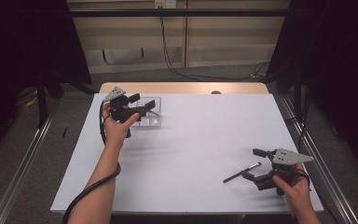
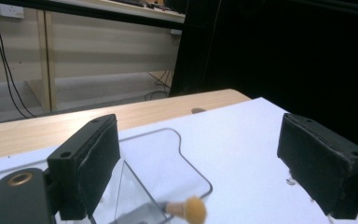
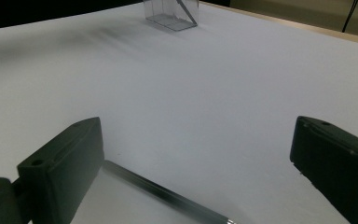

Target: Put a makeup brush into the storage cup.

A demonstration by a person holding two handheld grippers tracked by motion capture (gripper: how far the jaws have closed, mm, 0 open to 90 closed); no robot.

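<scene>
A clear plastic box [image 1: 153, 120] stands at the back left of the white table [image 1: 200, 135]. My left gripper [image 1: 142, 105] hovers over it, open. In the left gripper view, nothing is between the pads of the left gripper [image 2: 198, 135], and below them a small brush with a tan tip [image 2: 193, 208] lies in the clear box [image 2: 186, 158]. At the front right, my right gripper [image 1: 254, 164] is open beside a black-handled brush [image 1: 237, 175] lying on the table. In the right gripper view that black handle [image 3: 168, 196] lies low between the wide-apart jaws of the right gripper [image 3: 198, 135], untouched.
A strip of bare wood [image 1: 182, 87] runs along the table's far edge, with a small dark spot [image 1: 216, 92] on it. Black curtains hang to both sides, and cables run down the wall behind. The clear box [image 3: 172, 11] sits far off in the right gripper view.
</scene>
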